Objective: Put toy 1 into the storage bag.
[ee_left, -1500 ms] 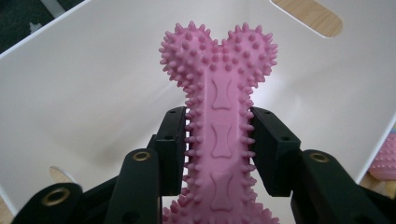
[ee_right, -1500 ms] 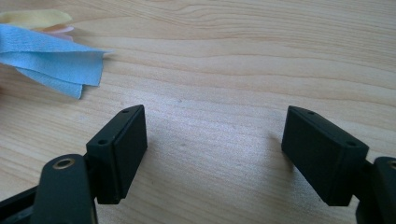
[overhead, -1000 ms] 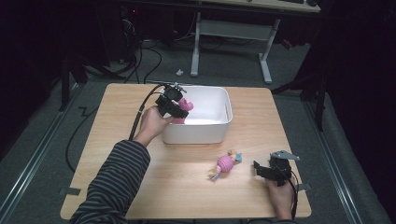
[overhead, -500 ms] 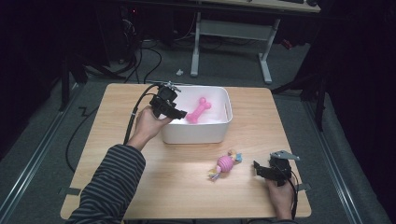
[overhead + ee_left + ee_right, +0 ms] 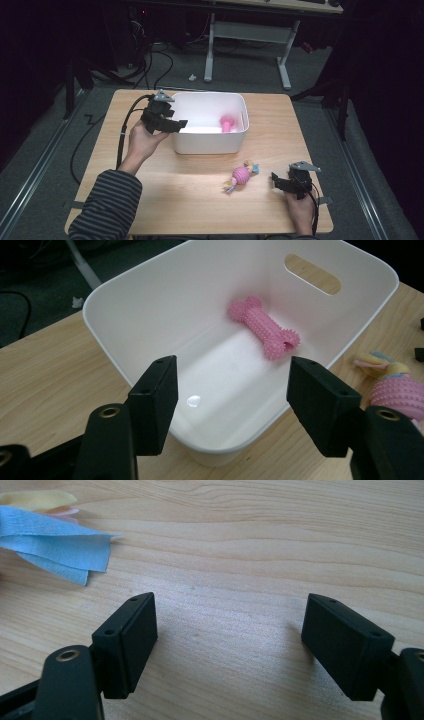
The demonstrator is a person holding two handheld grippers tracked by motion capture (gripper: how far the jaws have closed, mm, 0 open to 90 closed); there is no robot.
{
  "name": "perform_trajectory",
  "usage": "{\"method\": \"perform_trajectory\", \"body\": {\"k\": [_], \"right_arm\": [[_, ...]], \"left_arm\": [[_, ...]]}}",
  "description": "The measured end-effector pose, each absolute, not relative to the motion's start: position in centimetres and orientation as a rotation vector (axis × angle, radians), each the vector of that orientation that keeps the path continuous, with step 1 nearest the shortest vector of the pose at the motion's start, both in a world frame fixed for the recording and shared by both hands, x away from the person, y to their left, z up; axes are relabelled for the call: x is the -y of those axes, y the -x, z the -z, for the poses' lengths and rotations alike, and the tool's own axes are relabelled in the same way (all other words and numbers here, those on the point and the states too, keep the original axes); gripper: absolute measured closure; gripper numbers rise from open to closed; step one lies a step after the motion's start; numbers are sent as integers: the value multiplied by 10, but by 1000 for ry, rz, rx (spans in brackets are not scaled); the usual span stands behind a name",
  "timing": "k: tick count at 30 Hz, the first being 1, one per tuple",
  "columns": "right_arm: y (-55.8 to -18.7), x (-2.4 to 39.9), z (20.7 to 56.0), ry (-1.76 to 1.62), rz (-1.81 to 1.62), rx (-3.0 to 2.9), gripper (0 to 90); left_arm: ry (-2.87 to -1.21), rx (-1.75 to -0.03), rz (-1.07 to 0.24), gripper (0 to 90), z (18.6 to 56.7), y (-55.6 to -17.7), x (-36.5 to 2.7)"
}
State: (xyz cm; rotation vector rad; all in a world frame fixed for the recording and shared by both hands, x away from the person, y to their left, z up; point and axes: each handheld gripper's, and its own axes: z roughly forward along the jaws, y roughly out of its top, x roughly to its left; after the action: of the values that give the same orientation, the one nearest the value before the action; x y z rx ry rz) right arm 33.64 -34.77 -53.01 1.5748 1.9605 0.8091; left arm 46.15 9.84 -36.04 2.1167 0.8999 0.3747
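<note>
— Bone: lying inside the white bin, on its floor toward the wall with the handle slot, touching neither gripper. Showing pink and knobbly in the left gripper view; in the high view sitting near the bin's right end.

— And the bin?

— Standing on the far half of the wooden table, upright, rim up.

— Left gripper?

— Hovering at the bin's left rim, held in the left hand, striped sleeve coming in from below. Jaws standing wide apart, pinching nothing, pointing into the bin.

— Anything else lying about?

— Lying on the table in front of the bin: a ball toy, pink and round with yellow and blue strips at its ends. Peeking in at the right edge of the left gripper view, just outside the bin.

— Right gripper?

— Resting low at the table's near right corner, right of the ball toy and apart from it. Jaws spread, gripping nothing, bare wood lying between them. Showing blue and yellow strips at the upper left of the right gripper view.
</note>
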Motion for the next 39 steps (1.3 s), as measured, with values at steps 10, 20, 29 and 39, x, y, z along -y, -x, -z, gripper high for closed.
{"method": "perform_trajectory", "body": {"k": [10, 20, 29, 39], "right_arm": [[-336, 348, 530, -1575, -809, -1960, 225], [-336, 348, 530, -1575, -808, -1960, 225], [-336, 348, 530, -1574, -807, -1960, 225], [-336, 347, 530, -1574, -807, -1959, 225]], "left_arm": [[-2046, -936, -390, 368, 369, -441, -126], [-2021, -963, -409, 365, 381, -429, -139], [-1995, -999, -384, 365, 395, -420, -148], [-1957, -1035, -373, 364, 406, -412, -160]]}}
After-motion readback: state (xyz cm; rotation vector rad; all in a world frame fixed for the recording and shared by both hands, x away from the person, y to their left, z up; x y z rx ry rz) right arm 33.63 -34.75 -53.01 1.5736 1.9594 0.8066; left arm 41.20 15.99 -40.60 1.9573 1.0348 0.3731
